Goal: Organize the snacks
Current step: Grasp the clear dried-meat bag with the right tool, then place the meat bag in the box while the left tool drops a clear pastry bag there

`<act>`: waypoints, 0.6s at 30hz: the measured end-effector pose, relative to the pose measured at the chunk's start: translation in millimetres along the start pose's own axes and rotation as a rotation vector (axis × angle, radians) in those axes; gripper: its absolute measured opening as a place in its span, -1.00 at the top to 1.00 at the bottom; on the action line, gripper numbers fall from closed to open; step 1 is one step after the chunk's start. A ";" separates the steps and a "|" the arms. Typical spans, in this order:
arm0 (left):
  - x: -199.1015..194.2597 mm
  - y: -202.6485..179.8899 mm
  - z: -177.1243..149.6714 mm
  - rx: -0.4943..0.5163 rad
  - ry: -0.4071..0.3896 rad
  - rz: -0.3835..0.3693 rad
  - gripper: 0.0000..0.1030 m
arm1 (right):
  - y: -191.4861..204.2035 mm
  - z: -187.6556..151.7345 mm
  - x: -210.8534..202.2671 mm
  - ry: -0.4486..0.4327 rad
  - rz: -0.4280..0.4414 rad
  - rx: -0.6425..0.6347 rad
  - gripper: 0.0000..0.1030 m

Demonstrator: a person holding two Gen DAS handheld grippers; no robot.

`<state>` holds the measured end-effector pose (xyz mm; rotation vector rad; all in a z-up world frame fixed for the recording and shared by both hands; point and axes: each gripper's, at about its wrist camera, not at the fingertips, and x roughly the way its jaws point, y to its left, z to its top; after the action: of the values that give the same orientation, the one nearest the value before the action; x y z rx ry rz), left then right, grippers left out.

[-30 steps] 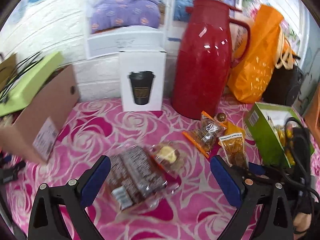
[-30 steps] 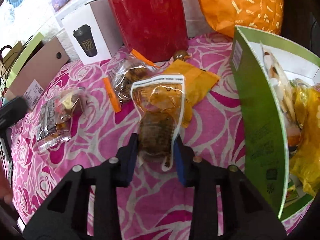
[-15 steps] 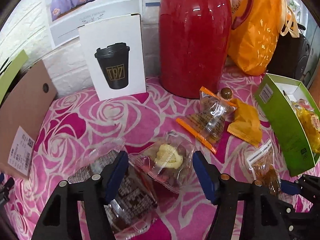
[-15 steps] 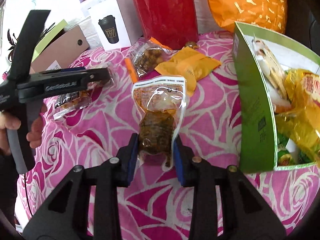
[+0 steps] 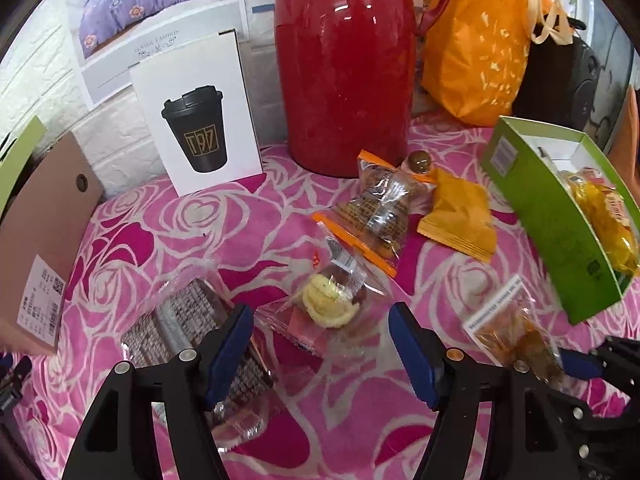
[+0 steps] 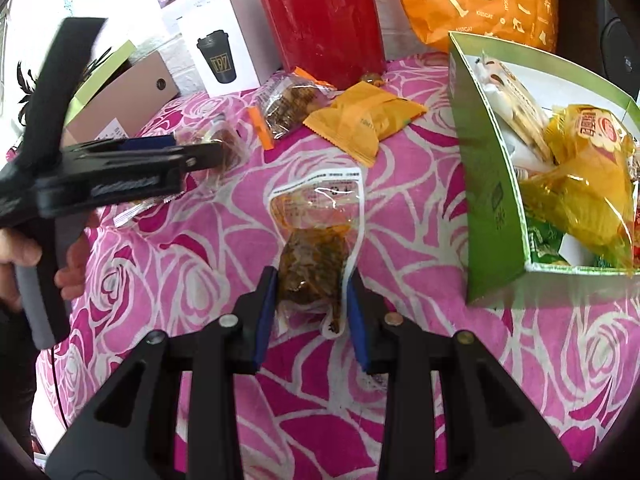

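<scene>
A clear packet holding a yellow pastry (image 5: pixel 326 304) lies on the pink rose cloth (image 5: pixel 192 232), between the fingers of my left gripper (image 5: pixel 320 318). Its jaws are opening and the pads stand clear of the packet. A dark patterned packet (image 5: pixel 180 324) lies under the left finger. My right gripper (image 6: pixel 311 292) is shut on a clear packet of brown snack (image 6: pixel 316 264), just left of the open green box (image 6: pixel 492 184) that holds several snacks. That packet (image 5: pixel 516 336) also shows at the lower right of the left wrist view.
An orange-edged clear packet (image 5: pixel 380 208), a yellow-orange packet (image 5: pixel 460 216) and a small brown ball (image 5: pixel 418 160) lie before the red jug (image 5: pixel 344 68). A white cup box (image 5: pixel 200 120), an orange bag (image 5: pixel 480 40) and brown cardboard (image 5: pixel 44 240) border the cloth.
My left gripper has come forward and down over the pastry packet, and its jaws have narrowed. The right gripper has shifted sideways with its packet still gripped.
</scene>
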<state>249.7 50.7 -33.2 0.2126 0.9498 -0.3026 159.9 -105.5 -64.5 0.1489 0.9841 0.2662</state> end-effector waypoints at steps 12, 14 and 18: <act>18.4 3.5 5.6 -0.028 0.015 -0.010 -0.44 | 6.8 13.3 13.7 0.007 -0.034 -0.052 0.08; 17.4 2.9 6.3 -0.027 0.014 -0.005 -0.44 | 7.2 16.4 17.3 0.009 -0.046 -0.055 -0.01; 19.8 0.6 9.3 -0.023 0.008 0.010 -0.44 | 9.5 23.0 28.0 0.004 -0.050 -0.079 -0.08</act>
<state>267.8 45.2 -44.1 0.1980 0.9598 -0.2815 192.4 -88.4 -72.1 0.0515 0.9785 0.2588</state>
